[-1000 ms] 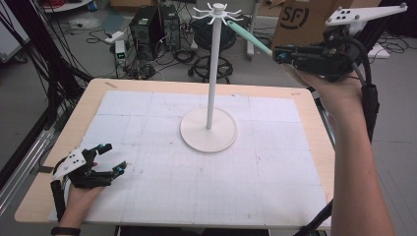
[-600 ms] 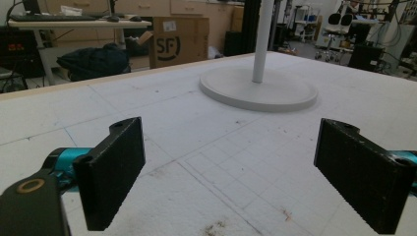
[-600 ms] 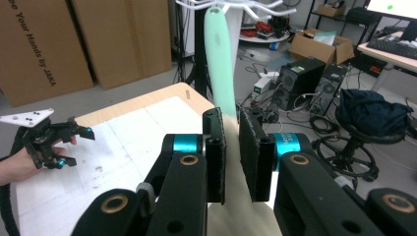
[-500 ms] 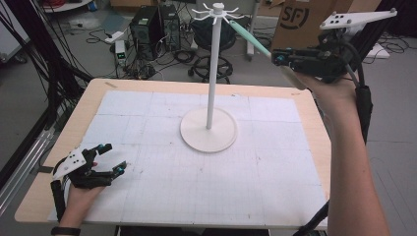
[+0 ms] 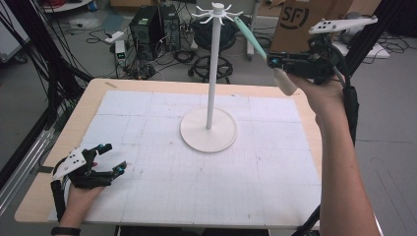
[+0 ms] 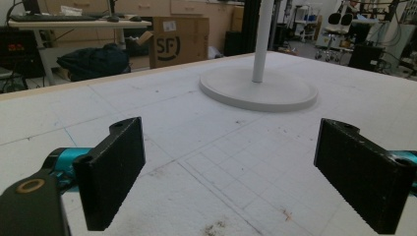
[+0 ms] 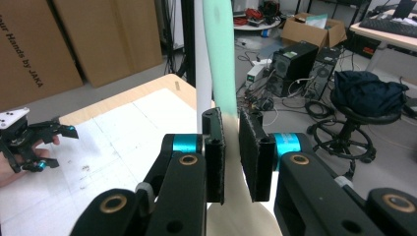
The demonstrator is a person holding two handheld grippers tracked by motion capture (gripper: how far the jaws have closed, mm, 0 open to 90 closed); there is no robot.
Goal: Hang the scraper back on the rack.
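A white stand [image 5: 213, 73] rises from a round base [image 5: 209, 130] in the middle of the table mat, with small hooks [image 5: 216, 11] at its top. My right gripper [image 5: 271, 61] is raised right of the pole, shut on a spatula. The spatula's mint-green handle [image 5: 250, 38] slants up toward the hooks, and its cream head [image 5: 285, 81] hangs below the jaws. The right gripper view has the handle [image 7: 219, 54] clamped between the pads, next to the pole [image 7: 199, 59]. My left gripper [image 5: 113, 158] rests open on the mat at the near left, holding nothing [image 6: 231, 177].
A white gridded mat [image 5: 147, 113] covers the wooden table [image 5: 93, 96]. Behind the table stand a cardboard box [image 5: 300, 19], a computer tower [image 5: 147, 24] with cables and a black stool [image 5: 211, 34]. Black frame bars [image 5: 34, 44] run along the left.
My right gripper has shifted a little left with the spatula, bringing the handle's tip closer to the hooks. The left gripper has stayed put.
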